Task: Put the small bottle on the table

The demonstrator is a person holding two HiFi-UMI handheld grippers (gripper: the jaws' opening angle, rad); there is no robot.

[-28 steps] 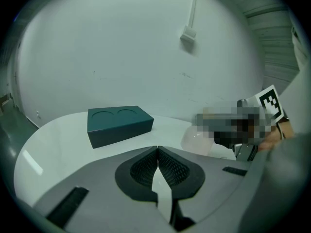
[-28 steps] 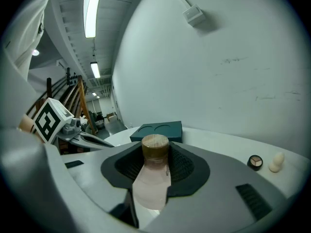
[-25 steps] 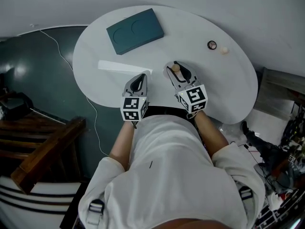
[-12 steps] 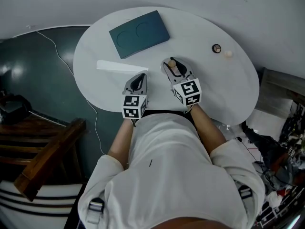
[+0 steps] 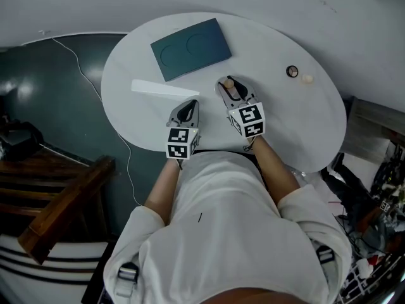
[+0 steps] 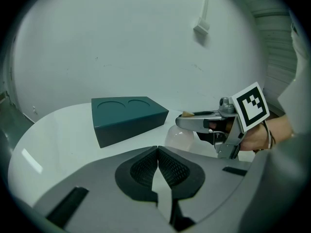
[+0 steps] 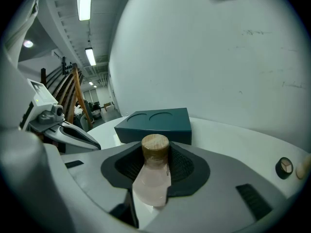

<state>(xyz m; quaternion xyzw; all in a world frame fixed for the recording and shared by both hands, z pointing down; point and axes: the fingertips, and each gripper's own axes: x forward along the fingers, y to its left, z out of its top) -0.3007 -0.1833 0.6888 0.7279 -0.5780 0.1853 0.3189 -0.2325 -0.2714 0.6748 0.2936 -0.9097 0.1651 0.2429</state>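
Observation:
The small bottle is clear and pinkish with a cork stopper. It stands upright between the pads of my right gripper, which is shut on it. In the head view that gripper is over the middle of the white round table, with the stopper showing between its jaws. The left gripper view shows the bottle under the right gripper; its base is hidden. My left gripper hovers near the table's front edge, shut and empty.
A teal box with two round recesses lies at the back of the table. A flat white strip lies left of the grippers. A small round cap and a pale bead sit at the right. A wall rises behind.
My right gripper has moved a little forward over the table with the bottle, closer to the teal box. The left gripper has held its place.

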